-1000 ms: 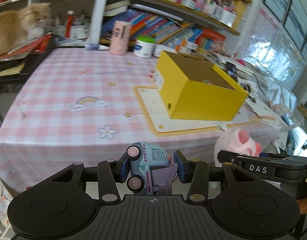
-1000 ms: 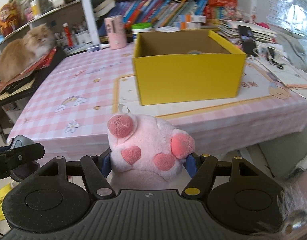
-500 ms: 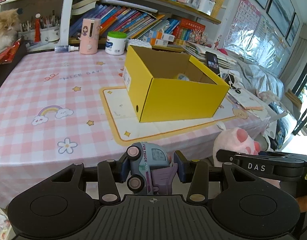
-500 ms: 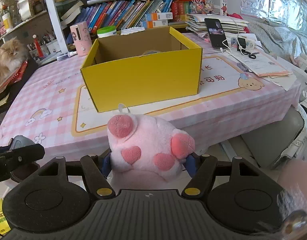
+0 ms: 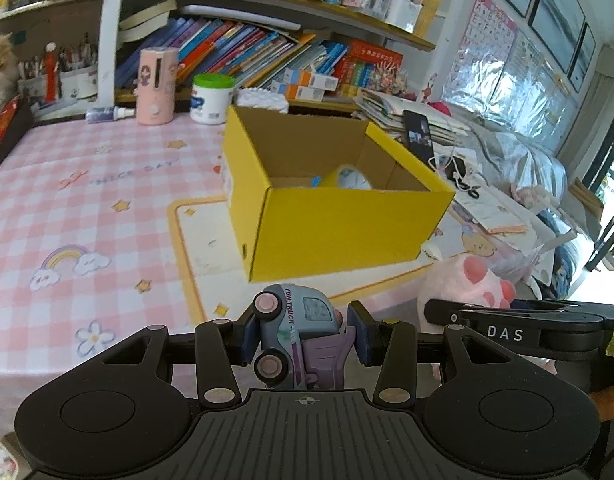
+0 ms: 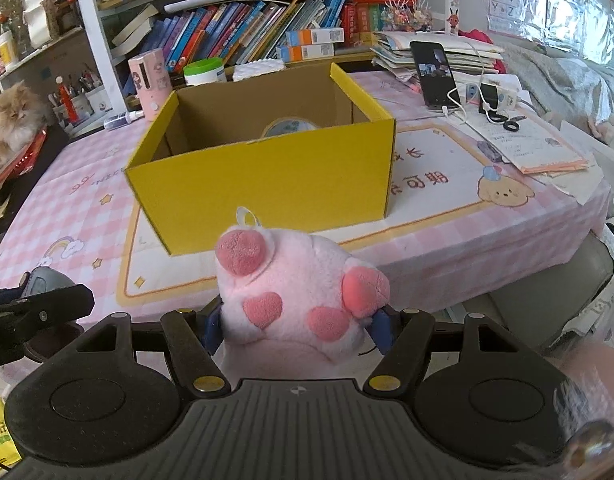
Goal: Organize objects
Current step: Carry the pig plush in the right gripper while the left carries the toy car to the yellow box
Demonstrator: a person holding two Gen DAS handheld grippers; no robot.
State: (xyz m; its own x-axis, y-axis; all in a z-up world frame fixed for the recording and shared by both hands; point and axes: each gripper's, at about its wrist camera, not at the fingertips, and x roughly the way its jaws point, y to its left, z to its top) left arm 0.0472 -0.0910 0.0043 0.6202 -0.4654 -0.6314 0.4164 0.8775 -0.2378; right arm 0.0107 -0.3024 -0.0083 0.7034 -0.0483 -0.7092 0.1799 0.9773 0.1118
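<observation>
- Toy truck, lower centre of the left wrist view: tipped on its side, pinched between the partly closed jaws of the left gripper, short of the desk edge.
- Pink plush paw, lower centre of the right view: squeezed by the right gripper, jaws fairly wide.
- Yellow box, mid-frame on the desk: open-topped, probably the destination.

"FUN TRUCK" on the toy truck, "DAS" on the right gripper, "NICE DAY" on the tablecloth

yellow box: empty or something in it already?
Not empty. The open-topped yellow box holds a tape roll on its floor; what else is inside, I cannot tell.
</observation>
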